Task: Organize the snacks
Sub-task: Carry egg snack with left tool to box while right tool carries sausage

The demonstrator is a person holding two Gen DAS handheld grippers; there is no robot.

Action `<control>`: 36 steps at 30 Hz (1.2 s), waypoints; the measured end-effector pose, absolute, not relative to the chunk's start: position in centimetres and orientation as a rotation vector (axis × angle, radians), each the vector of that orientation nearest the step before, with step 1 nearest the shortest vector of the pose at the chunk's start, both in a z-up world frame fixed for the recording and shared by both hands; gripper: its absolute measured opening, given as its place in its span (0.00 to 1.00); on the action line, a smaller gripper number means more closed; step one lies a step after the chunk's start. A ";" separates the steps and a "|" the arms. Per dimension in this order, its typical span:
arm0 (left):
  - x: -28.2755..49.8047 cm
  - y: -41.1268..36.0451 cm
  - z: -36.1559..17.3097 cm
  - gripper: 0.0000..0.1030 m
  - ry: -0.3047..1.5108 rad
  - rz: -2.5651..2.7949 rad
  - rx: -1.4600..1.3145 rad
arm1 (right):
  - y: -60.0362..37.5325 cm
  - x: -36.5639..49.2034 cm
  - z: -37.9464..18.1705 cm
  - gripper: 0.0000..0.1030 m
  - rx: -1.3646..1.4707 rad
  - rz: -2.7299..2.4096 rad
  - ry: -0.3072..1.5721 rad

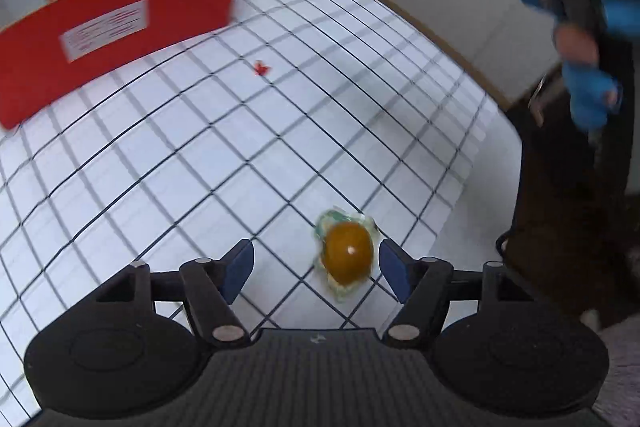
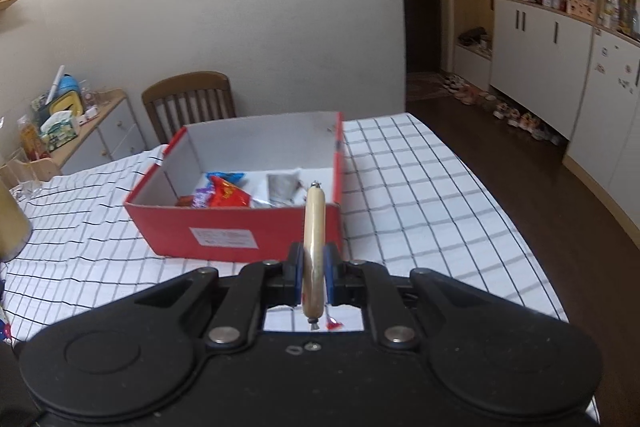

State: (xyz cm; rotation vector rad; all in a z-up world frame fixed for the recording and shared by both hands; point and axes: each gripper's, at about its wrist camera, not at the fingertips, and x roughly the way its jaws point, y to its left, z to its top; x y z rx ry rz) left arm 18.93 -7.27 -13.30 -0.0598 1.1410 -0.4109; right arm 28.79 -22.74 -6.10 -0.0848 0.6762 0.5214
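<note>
- The right claw is pinching a sausage stick upright by its lower half, probably so it is clearing the box wall on the way in.
- That red box, already holding snack packets, is sitting on the counter at 12 o'clock from the claw.
- The left claw is hanging spread over a wrapped amber candy, which is lying between its fingers, nearer the 3 o'clock one.

Wrapped amber candy on checked cloth, pale sausage stick upright, red box open
</note>
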 end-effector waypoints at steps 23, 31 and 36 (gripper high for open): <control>19.9 -11.9 -17.5 0.45 1.171 -0.353 0.081 | -25.1 27.5 -7.3 0.09 -0.059 0.472 0.699; 20.1 -10.8 -17.3 0.38 1.166 -0.301 0.036 | -24.5 27.7 -7.5 0.09 -0.073 0.491 0.705; 20.3 -8.7 -16.4 0.38 1.158 -0.242 -0.049 | -23.9 27.9 -7.2 0.09 -0.085 0.511 0.701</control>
